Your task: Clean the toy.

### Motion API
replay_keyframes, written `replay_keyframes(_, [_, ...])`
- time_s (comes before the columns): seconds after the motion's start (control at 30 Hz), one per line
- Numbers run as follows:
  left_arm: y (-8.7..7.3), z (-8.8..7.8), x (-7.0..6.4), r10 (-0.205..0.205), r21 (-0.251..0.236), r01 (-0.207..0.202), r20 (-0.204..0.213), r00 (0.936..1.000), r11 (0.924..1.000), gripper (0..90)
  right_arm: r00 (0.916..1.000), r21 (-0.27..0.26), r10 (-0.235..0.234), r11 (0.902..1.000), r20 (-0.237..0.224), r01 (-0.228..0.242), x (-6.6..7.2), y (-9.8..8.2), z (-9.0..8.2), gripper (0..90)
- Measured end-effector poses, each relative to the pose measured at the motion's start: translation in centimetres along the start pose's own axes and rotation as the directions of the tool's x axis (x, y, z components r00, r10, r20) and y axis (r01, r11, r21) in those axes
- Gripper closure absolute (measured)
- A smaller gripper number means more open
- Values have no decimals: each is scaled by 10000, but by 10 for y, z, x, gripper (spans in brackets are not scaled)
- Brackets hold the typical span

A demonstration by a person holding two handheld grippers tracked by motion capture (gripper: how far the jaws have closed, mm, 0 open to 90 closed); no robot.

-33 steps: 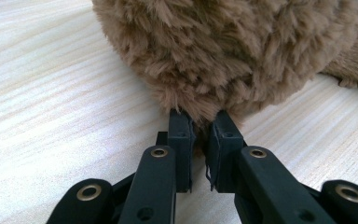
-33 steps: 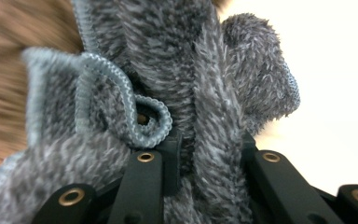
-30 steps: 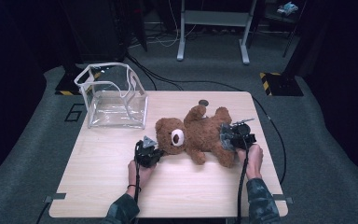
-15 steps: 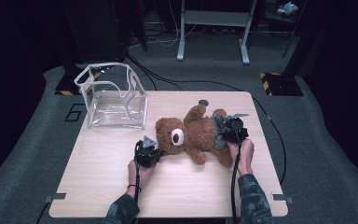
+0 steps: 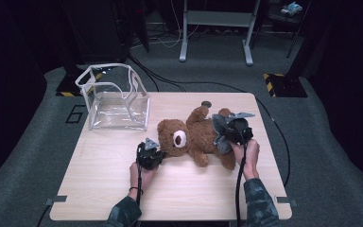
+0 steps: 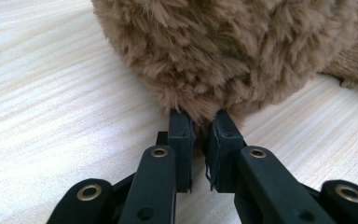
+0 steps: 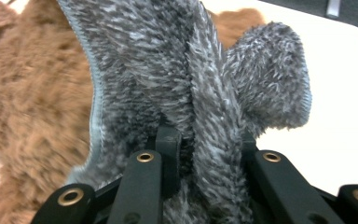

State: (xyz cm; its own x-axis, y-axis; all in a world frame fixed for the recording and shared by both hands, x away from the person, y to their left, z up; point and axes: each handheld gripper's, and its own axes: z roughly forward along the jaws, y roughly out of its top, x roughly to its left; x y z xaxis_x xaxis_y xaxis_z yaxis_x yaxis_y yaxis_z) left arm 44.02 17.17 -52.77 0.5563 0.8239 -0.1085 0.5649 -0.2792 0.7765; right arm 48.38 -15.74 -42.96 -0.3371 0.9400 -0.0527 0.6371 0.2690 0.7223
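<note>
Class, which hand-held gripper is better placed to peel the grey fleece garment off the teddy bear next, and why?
Right. The right hand-held gripper already pinches the grey fleece garment; the left hand-held gripper is clamped on the teddy bear by its head fur, anchoring it.

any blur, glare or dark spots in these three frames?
High view: table evenly lit, room around it nearly black, picture soft. Left gripper view: sharp on the jaws and the teddy bear; pale sheen on the wood. Right gripper view: grey fabric crisp, brown fur at left smeared, table corner blown out white.
</note>
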Motion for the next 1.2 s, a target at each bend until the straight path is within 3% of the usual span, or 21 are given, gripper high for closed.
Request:
replay_keyframes(0.03, [0, 0, 0, 0, 0, 0, 0, 10000, 10000, 810, 10000, 0, 0, 10000, 0, 0, 0, 0, 0, 725])
replay_keyframes(0.07, [0, 0, 0, -29, 18, 29, -20, 10000, 10000, 810, 10000, 342, 30, 9994, 13, -30, 1, -4, 14, 726])
replay_keyframes(0.13, [0, 0, 1, -66, 24, 66, -54, 10000, 10000, 811, 9997, 725, 250, 9971, 41, -252, -4, -13, 24, 728])
replay_keyframes(0.3, [0, 0, 2, -395, -59, 395, -76, 9992, 9992, 812, 9976, 1392, 687, 9879, 3, -681, -18, -36, 28, 732])
replay_keyframes(0.5, [0, 0, 4, -610, -87, 609, -127, 9981, 9981, 812, 9986, 1564, 525, 9864, -79, -506, -10, -54, 21, 733])
replay_keyframes(0.57, [0, -1, 4, -609, -92, 608, -137, 9980, 9981, 811, 9990, 1589, 435, 9863, 124, -450, -11, -57, 19, 731])
replay_keyframes(0.7, [-1, -1, 4, -660, -111, 658, -197, 9976, 9978, 786, 9968, 1044, 748, 9915, 276, -773, -21, -58, 6, 729])
replay_keyframes(0.83, [-1, -2, 3, -688, -128, 685, -255, 9973, 9976, 653, 9947, 697, 944, 9928, 400, -971, -30, -61, -8, 728])
replay_keyframes(0.9, [-1, -3, 3, -622, -142, 617, -358, 9974, 9980, 581, 9949, 681, 893, 9934, 470, -924, -34, -64, -12, 728])
replay_keyframes(1.03, [-5, -8, -1, -704, -118, 701, -339, 9969, 9975, 410, 9911, 619, 1239, 9900, 480, -1267, -40, -72, -21, 726])
replay_keyframes(1.2, [-8, -16, -18, -693, -226, 686, -309, 9971, 9974, 290, 9913, 330, 1261, 9913, 382, -1274, -41, -77, -28, 725])
